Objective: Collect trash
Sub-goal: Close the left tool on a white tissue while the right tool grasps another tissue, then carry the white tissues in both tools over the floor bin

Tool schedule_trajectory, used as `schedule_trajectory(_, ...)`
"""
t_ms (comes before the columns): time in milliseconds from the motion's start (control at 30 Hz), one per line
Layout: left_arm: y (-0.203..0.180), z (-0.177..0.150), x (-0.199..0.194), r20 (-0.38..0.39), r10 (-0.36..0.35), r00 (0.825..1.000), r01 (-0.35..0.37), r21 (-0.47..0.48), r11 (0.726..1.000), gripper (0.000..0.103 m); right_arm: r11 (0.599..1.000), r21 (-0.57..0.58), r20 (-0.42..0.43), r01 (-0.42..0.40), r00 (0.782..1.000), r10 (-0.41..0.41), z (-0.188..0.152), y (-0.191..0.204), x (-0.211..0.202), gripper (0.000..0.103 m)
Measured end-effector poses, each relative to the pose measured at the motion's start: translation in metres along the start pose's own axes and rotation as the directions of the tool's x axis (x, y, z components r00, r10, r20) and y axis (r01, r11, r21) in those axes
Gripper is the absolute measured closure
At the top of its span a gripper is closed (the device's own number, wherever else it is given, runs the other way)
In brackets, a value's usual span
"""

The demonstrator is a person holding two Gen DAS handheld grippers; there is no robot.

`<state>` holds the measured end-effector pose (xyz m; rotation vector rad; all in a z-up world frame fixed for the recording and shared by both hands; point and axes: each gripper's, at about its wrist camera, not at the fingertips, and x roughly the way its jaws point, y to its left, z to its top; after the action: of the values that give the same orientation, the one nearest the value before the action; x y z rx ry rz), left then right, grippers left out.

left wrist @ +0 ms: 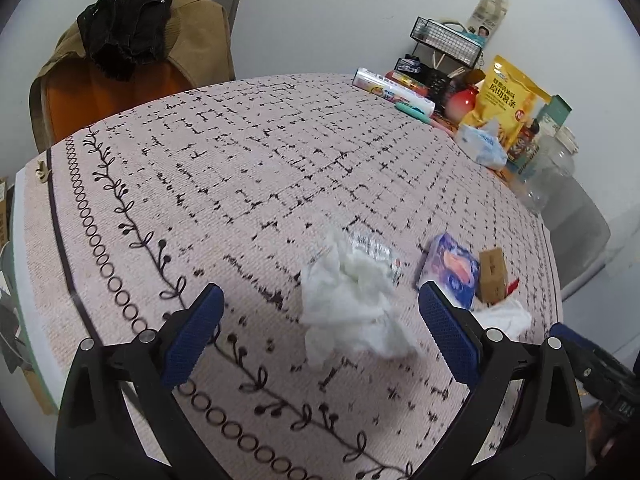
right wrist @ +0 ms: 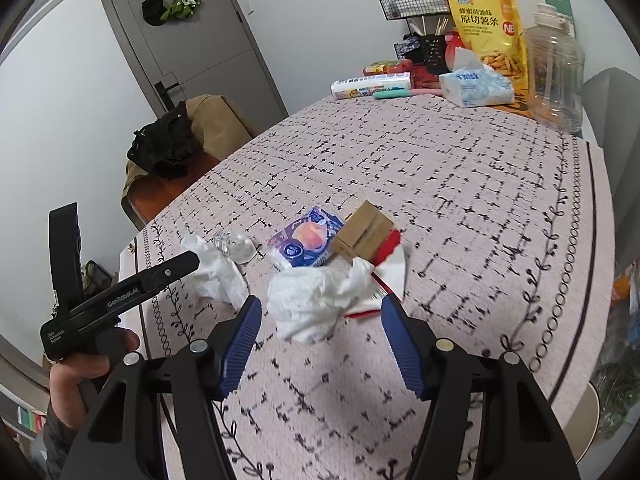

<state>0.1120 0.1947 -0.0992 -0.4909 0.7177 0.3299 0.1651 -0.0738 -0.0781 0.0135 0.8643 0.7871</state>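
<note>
Trash lies on the patterned tablecloth [left wrist: 240, 168]. My left gripper [left wrist: 320, 320] is open around a crumpled white tissue [left wrist: 348, 312], and its pads stay clear of it. Behind that tissue lies a clear crushed plastic piece [left wrist: 372, 250]. A purple snack wrapper [left wrist: 450, 270] and a small cardboard box [left wrist: 494, 276] lie to the right. My right gripper [right wrist: 322, 340] is open, with a second crumpled tissue [right wrist: 316, 300] just ahead between its fingers, untouched. A red and white wrapper [right wrist: 390, 264] lies under that tissue and the box [right wrist: 364, 232].
At the table's far end stand a yellow snack bag [right wrist: 486, 28], a tissue pack [right wrist: 476, 86], a clear plastic jug [right wrist: 554, 76] and a wire rack [right wrist: 416, 2]. A chair draped with clothes [right wrist: 172, 148] stands by the left edge, near a grey door [right wrist: 192, 40].
</note>
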Motion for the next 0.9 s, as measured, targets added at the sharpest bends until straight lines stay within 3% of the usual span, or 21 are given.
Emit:
schedule_trajectory(67,-0.003,0.002,0.003,-0.011,-0.008,1.000,0.008,0.007,1.000,0.020,1.000,-0.012,-0.009,0.006,1.000,-0.007,0.004,0.003,0.007,0.043)
schedule_trajectory(133,-0.004,0.003,0.006,-0.022,-0.020,1.000,0.020,0.007,1.000,0.043,1.000,-0.021,-0.025,0.012,1.000,-0.013,0.007,0.005,0.015,0.049)
schedule_trajectory(167,-0.004,0.003,0.007,-0.031,-0.026,0.999,0.026,0.006,1.000,0.050,1.000,-0.022,-0.033,0.013,0.999,-0.014,0.008,0.005,0.018,0.054)
schedule_trajectory(233,-0.005,0.002,0.009,-0.041,-0.030,0.999,0.030,0.004,1.000,0.082,1.000,-0.024,-0.049,0.015,0.999,-0.016,0.010,0.006,0.024,0.064)
schedule_trajectory(300,-0.005,0.000,0.006,-0.039,-0.032,0.999,0.032,0.006,0.999,0.093,0.999,-0.030,-0.060,0.011,0.998,-0.013,0.011,0.008,0.029,0.080)
schedule_trajectory(400,-0.007,-0.003,-0.005,-0.025,-0.042,0.999,0.043,0.019,0.999,0.095,0.998,-0.055,-0.060,0.019,0.998,-0.022,0.009,0.013,0.029,0.095)
schedule_trajectory(900,-0.015,-0.004,-0.086,0.103,-0.173,0.979,0.173,0.014,0.985,0.097,0.994,-0.083,0.028,-0.072,0.997,0.074,-0.002,0.030,-0.034,0.098)
